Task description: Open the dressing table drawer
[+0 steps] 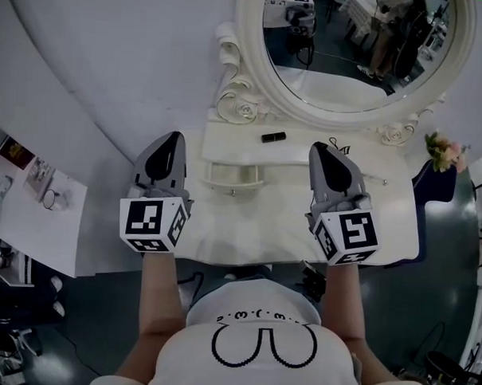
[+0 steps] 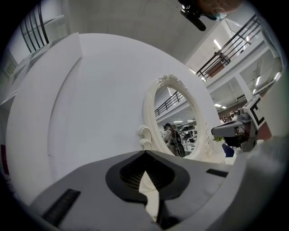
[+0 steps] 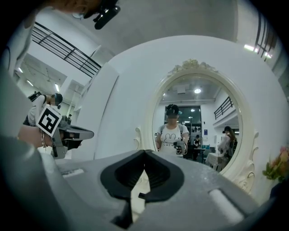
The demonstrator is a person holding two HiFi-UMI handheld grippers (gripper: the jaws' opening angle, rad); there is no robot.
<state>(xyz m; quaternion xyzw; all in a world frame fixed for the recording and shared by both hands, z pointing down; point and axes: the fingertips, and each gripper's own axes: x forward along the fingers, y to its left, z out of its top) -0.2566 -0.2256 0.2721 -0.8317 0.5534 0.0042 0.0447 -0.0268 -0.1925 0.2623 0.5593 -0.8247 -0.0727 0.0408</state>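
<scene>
The left gripper [image 2: 145,153] is clenched with nothing between its jaws; the tips meet at a point and only the white surface beyond shows through the gap behind them. The right gripper [image 3: 144,152] is likewise closed and empty. Both are held level above the top of the dressing table [image 1: 272,221] and point toward the mirror [image 1: 355,49]. The drawer [image 1: 234,175] lies between the two grippers, to the right of the left gripper and lower than its jaws, under the raised shelf [image 1: 298,154]; its small knob [image 1: 231,192] faces the person. Whether the drawer is fully closed cannot be confirmed from above. Hazards from this position are as follows. Closed jaws cannot take the knob, so an approach without first opening them is likely to push the drawer front inward or to glance off it. The knob is small and smooth-looking, and a shallow or off-centre grip may slip during the pull. A descent from the present height risks striking the table top or the shelf edge. A pull that is not in line with the drawer may jam it. The black object [image 1: 273,137] on the shelf, ahead and between the grippers, may be knocked off by a careless sweep.
</scene>
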